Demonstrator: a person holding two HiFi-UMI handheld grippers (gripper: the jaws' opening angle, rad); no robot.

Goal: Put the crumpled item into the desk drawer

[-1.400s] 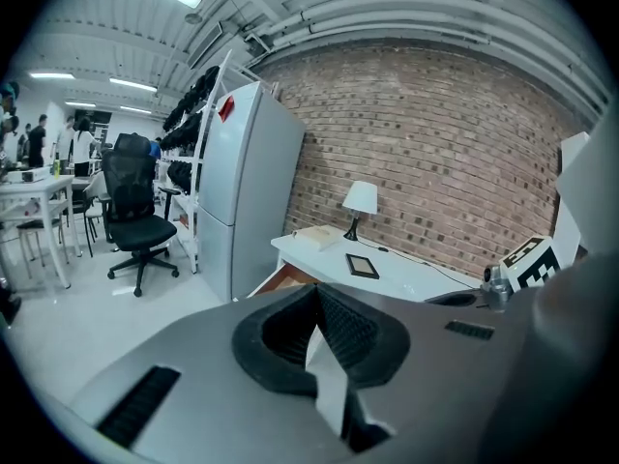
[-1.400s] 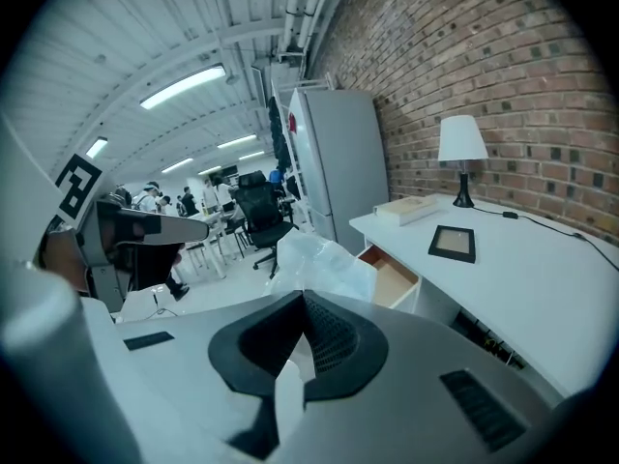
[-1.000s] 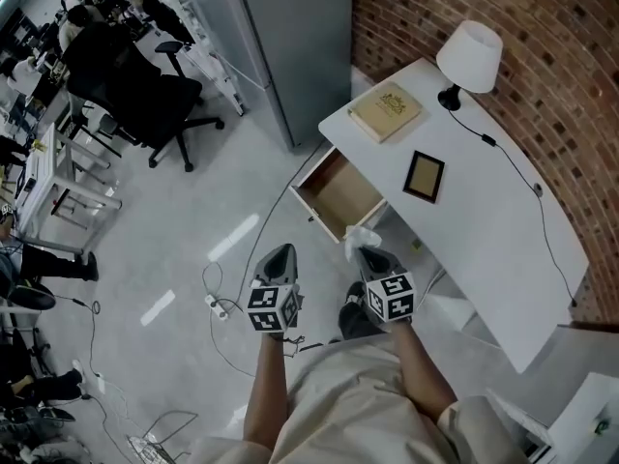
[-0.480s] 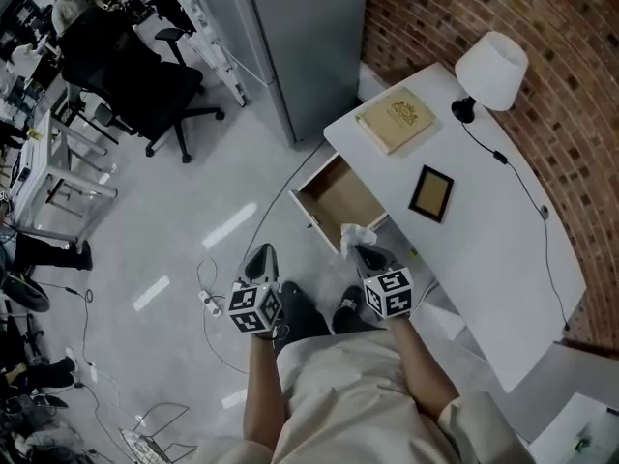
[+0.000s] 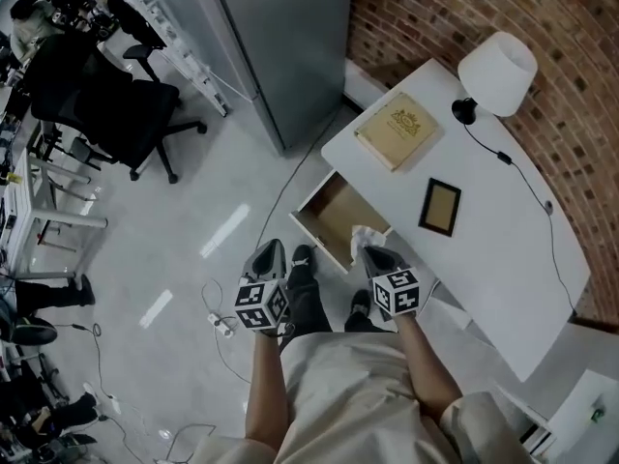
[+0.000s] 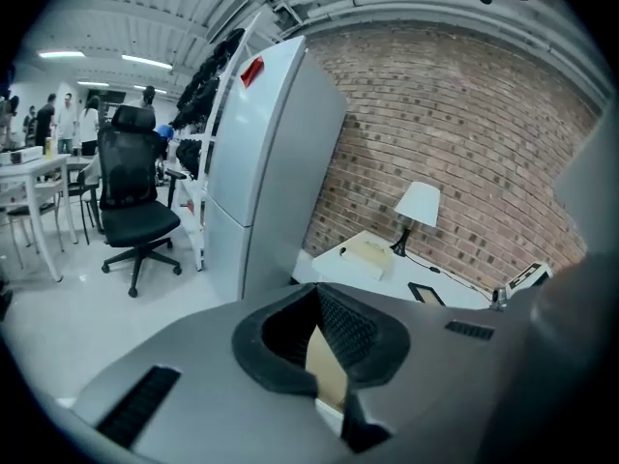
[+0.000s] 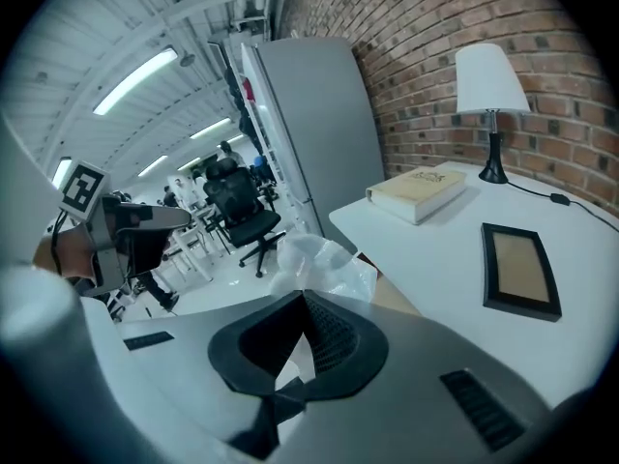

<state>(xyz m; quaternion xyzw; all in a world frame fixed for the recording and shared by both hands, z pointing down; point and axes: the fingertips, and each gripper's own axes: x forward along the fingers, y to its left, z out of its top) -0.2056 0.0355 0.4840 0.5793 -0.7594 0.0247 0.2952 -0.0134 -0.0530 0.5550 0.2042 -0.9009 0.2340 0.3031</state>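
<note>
Brick-wall office; white surface [image 5: 503, 230], drawer [image 5: 338, 206] open to receive. Right gripper [image 5: 372, 255] fingers clamp crumpled item [image 5: 362, 237] near drawer corner, likely for drop. Left gripper [image 5: 269, 255] fingers closed, empty.

Your drawer [image 5: 338, 212] stands open and bare inside, with open floor [image 5: 222, 182] to its left. The bench [image 5: 493, 259] edge overhangs its rear, while the book [image 5: 397, 130] and frame [image 5: 440, 207] lie well clear of the opening.

Person's wearing a light beige top [image 5: 340, 399] over dark trousers [image 5: 308, 305]. The left gripper [image 5: 272, 249] and right gripper [image 5: 374, 254] are both grey, each carrying a black-and-white marker cube [image 5: 262, 304].
</note>
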